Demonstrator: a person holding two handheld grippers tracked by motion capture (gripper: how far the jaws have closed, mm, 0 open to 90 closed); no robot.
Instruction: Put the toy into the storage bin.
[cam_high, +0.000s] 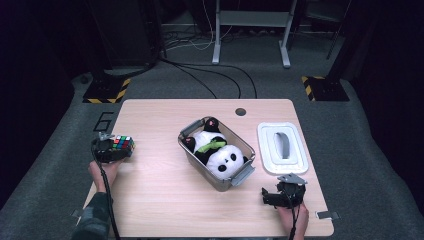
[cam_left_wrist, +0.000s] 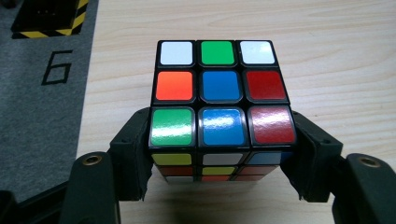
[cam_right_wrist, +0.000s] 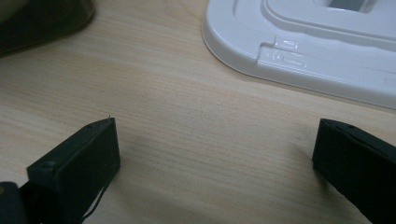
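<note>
A light wooden desk (cam_high: 150, 210) with a round cable hole (cam_high: 240, 111) stands on grey carpet (cam_high: 45, 165) marked with a black "6" (cam_high: 103, 120). Beyond it lie two black bases edged in yellow-black hazard stripes (cam_high: 106, 91), loose cables (cam_high: 210, 75) and a grey metal frame (cam_high: 250, 30). The surrounding room is dark.

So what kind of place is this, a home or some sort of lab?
Most likely a lab or recording studio, not a home: the wooden table stands on grey carpet among dark surrounds, with hazard-striped stand bases and loose cables on the floor behind it.
</note>
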